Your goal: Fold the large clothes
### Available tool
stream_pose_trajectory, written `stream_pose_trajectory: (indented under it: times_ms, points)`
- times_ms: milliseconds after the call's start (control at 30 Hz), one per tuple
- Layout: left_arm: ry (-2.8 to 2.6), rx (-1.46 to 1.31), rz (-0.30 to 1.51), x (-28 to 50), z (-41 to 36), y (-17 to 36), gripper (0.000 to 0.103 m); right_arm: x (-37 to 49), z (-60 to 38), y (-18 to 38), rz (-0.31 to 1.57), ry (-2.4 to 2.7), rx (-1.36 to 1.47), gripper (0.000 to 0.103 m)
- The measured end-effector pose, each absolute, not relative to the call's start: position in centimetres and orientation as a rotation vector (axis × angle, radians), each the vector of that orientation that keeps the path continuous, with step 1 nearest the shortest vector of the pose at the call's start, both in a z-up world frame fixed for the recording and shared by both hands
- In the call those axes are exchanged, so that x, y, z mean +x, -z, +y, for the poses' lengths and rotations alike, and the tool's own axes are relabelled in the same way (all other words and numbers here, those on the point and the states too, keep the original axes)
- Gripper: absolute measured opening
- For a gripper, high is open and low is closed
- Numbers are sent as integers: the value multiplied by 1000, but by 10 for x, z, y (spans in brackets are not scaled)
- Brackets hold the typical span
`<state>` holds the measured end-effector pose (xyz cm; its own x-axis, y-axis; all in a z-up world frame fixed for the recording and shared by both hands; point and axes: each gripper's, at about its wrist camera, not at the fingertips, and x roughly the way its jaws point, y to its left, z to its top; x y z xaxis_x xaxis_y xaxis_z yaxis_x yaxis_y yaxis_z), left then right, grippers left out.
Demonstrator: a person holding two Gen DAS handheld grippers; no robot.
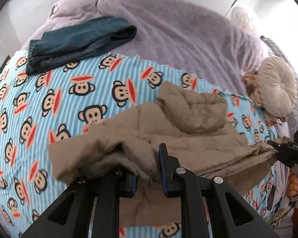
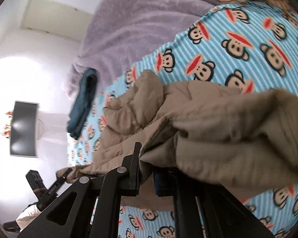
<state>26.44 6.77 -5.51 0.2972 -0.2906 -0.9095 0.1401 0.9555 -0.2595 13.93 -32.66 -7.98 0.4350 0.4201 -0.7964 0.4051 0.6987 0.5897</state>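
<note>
Two garments lie on the bed: one quilted tan padded jacket (image 1: 188,123) and one folded dark teal pair of trousers (image 1: 79,41). The bed carries two covers, a blue striped monkey-print blanket (image 1: 39,103) over the near part and a fluffy lilac blanket (image 1: 178,31) toward the far edge. One round cream cushion (image 1: 278,87) sits at the right edge. The jacket is crumpled and bunched, lifted along its near edge. The left gripper (image 1: 147,170) pinches one bunch of that edge; the right gripper (image 2: 147,176) pinches another, jaws pressed onto fabric. The trousers straddle both covers near the far left corner.
</note>
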Motion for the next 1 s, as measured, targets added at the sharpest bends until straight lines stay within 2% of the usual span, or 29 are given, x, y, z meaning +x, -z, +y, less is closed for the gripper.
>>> stream_pose_trajectory:
  times_ms: [300, 467, 633, 700, 733, 767, 833, 900, 933, 967, 1000]
  points:
    - [180, -35, 1293, 304, 49, 154, 20, 205, -327, 170, 1283, 90, 835, 11]
    - [173, -80, 1278, 320, 47, 178, 20, 215, -335, 209, 1254, 93, 895, 11]
    - [159, -97, 1244, 323, 43, 182, 21, 223, -338, 224, 1221, 90, 907, 11]
    - [170, -112, 1218, 318, 45, 176, 30, 224, -339, 224, 1221, 83, 909, 11]
    - [173, -119, 1201, 317, 47, 171, 44, 223, -338, 222, 1223, 81, 907, 12]
    - [165, -119, 1177, 313, 49, 164, 71, 222, -339, 219, 1224, 77, 899, 15]
    - [139, -104, 1120, 305, 54, 148, 103, 218, -341, 207, 1220, 72, 864, 22]
    - [148, -92, 1072, 298, 58, 131, 103, 213, -341, 190, 1199, 81, 810, 42]
    - [153, -80, 1067, 295, 59, 123, 103, 210, -341, 182, 1181, 93, 780, 67]
    - [149, -68, 1063, 292, 59, 118, 103, 204, -340, 167, 1148, 106, 730, 75]
    - [157, -55, 1057, 288, 58, 112, 102, 200, -338, 158, 1122, 109, 698, 75]
